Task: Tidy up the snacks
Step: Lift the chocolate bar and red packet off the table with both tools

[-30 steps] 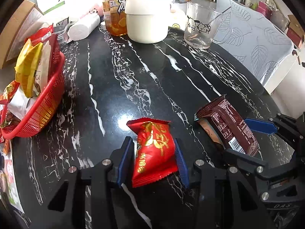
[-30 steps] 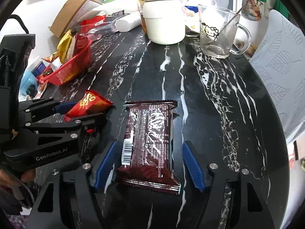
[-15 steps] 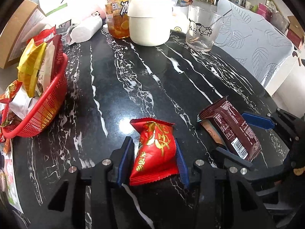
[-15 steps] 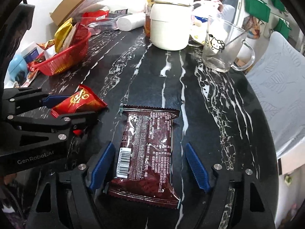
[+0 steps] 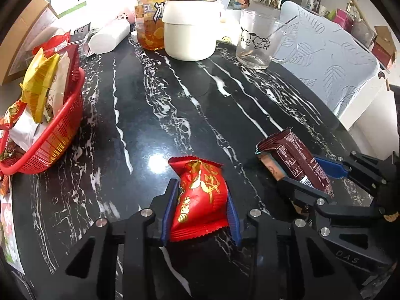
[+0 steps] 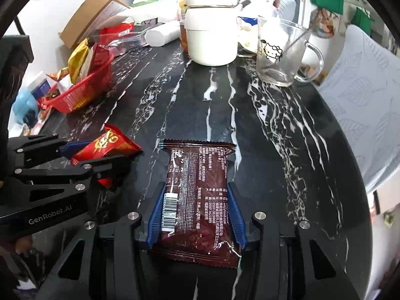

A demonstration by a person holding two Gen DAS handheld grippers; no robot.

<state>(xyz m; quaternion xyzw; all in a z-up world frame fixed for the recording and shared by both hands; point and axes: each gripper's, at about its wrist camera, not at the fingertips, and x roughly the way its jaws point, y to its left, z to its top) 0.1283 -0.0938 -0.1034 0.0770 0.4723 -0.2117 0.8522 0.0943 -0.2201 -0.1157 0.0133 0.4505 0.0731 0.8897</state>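
Left hand-held gripper [image 5: 201, 208] has just closed on the red packet [image 5: 200, 195]; right hand-held gripper [image 6: 196, 215] has just closed on the brown wrapper [image 6: 197, 200], whose near end seems tucked under the jaws.

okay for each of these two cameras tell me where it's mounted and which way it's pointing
Left wrist: sits on the left gripper, angled down over the marble table; its blue pads pinch the red snack packet; the right gripper shows at the right edge.
Right wrist: sits on the right gripper, angled down; its jaws, just closed, clamp the brown snack bar; the left gripper shows at the left.
Shared: both packets, red basket, white pot, glass mug.
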